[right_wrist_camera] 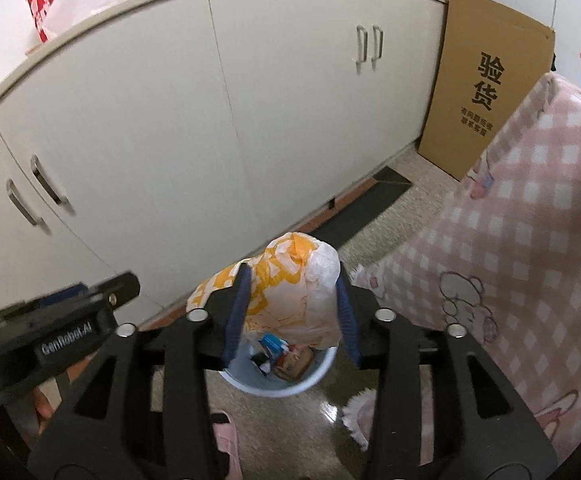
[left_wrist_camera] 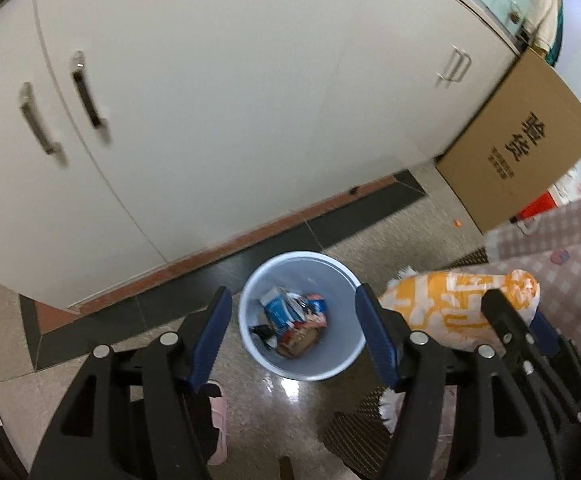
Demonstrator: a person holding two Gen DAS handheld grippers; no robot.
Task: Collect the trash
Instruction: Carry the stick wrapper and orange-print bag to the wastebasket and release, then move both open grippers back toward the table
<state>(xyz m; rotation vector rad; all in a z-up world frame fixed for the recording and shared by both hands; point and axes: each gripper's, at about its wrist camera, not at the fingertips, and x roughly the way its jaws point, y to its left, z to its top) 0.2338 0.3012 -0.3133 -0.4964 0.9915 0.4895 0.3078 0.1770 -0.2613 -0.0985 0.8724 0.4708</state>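
Now, orange-and-white bag [right_wrist_camera: 290, 288] between right hand-held gripper [right_wrist_camera: 290, 312] pads, above bin [right_wrist_camera: 278, 386], left hand-held gripper [left_wrist_camera: 294, 336] open

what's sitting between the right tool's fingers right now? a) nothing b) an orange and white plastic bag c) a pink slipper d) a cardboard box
b, the right tool has the orange and white plastic bag between its blue fingers, above the pale blue bin.

White cabinet doors [left_wrist_camera: 218, 92], leaning cardboard box [right_wrist_camera: 486, 80], pink checked blanket [right_wrist_camera: 522, 216], pink slipper [left_wrist_camera: 218, 420]
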